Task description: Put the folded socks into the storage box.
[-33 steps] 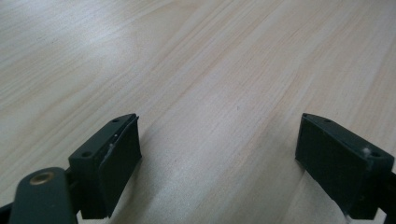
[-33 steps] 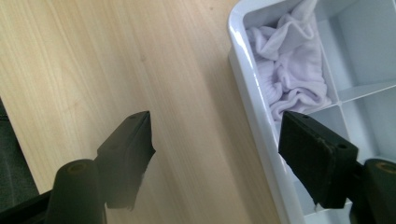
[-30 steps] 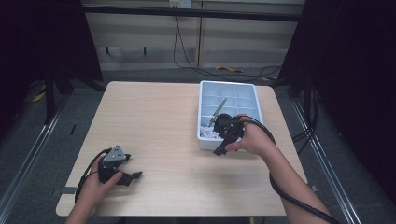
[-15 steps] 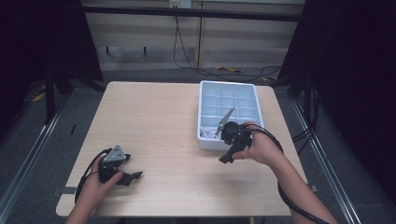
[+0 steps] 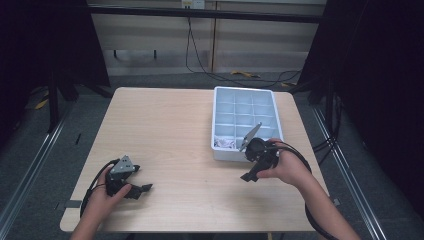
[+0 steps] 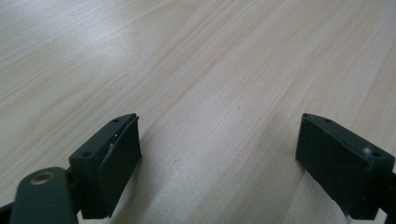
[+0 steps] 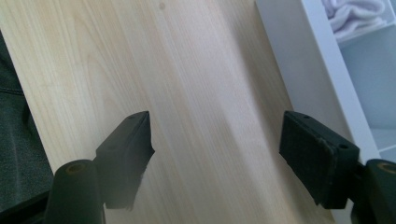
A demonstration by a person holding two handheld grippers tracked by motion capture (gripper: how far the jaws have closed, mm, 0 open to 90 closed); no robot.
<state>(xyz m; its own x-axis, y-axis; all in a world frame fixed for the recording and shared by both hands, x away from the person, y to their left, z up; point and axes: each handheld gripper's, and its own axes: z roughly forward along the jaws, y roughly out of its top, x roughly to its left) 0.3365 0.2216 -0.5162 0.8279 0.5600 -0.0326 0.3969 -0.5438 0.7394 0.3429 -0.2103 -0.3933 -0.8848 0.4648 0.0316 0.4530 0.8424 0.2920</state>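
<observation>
The table (image 5: 190, 130) is pale wood with fine grain and a smooth, slightly shiny finish. The tray (image 5: 272, 102) at the right looks like smooth white plastic. The cloth (image 7: 348, 14) inside is soft, white and wrinkled. The gripper jaws are matt black plastic.

A white plastic compartment tray (image 5: 273, 118) is lying flat at the right side of the wooden table, its long side running away from the person. It is divided by thin walls into a grid of small square cells, and its near wall is being shown as a broad white band in the right gripper view (image 7: 308, 60). A crumpled white cloth (image 5: 225, 143) is being held in the near-left cell, bunched in soft folds (image 7: 350, 14).
</observation>
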